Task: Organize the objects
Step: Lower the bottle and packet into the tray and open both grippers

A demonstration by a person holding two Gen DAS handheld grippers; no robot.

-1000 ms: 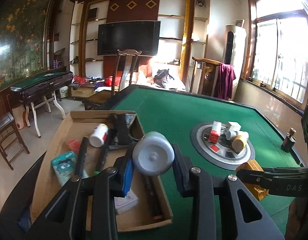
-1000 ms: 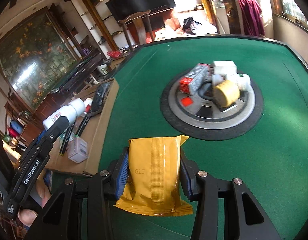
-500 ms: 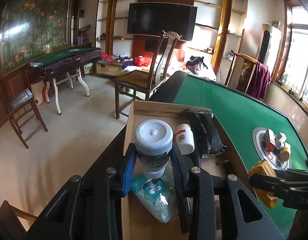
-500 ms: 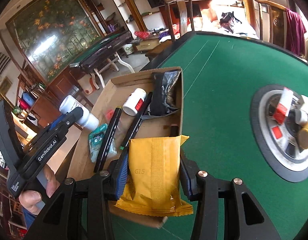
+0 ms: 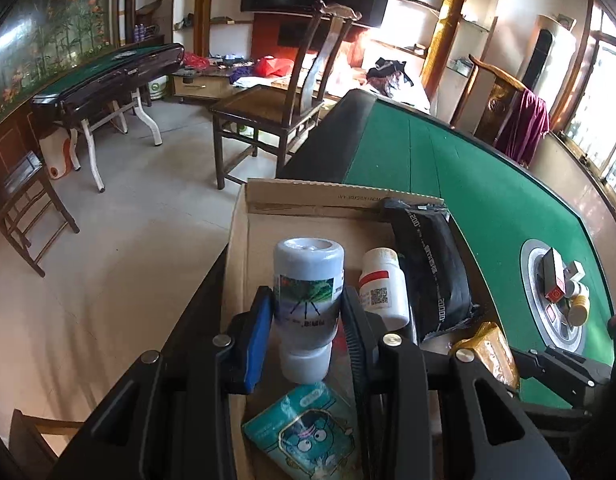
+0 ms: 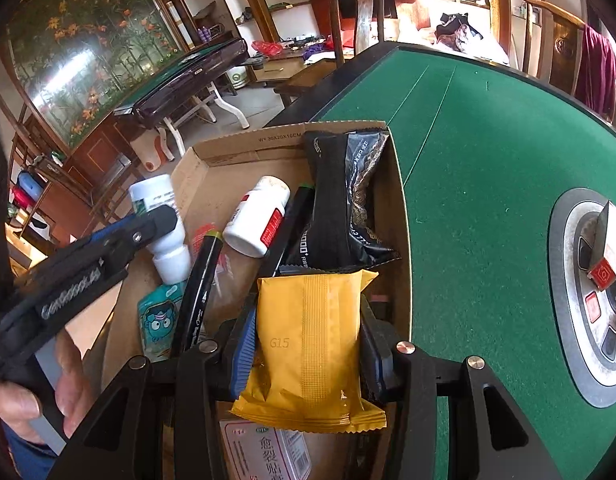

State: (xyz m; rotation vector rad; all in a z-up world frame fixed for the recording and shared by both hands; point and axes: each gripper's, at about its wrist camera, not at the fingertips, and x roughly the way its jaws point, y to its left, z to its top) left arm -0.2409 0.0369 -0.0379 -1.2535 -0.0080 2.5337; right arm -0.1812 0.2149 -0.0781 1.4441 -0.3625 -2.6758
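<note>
My left gripper (image 5: 304, 320) is shut on a white bottle with a pale blue cap and green label (image 5: 308, 280), held upside down over the left part of a cardboard box (image 5: 319, 200); it also shows in the right wrist view (image 6: 160, 220). My right gripper (image 6: 308, 340) is shut on a yellow snack packet (image 6: 311, 344), held over the near right part of the same box (image 6: 292, 136). The box holds a white pill bottle with a red label (image 6: 256, 216), a black packet (image 6: 339, 200), dark markers (image 6: 196, 288), a teal cartoon pouch (image 6: 160, 320) and a white medicine box (image 6: 268, 452).
The box sits on the left edge of a green felt table (image 6: 487, 160). A round grey hub (image 6: 587, 300) on the table carries a red-and-white carton (image 6: 603, 252) and small bottles (image 5: 575, 304). A wooden chair (image 5: 276, 108) stands beyond the box; the floor lies to the left.
Both grippers have moved left from over the table to over the cardboard box and come lower. The bottle and the yellow packet stayed clamped. The left gripper now points down into the box.
</note>
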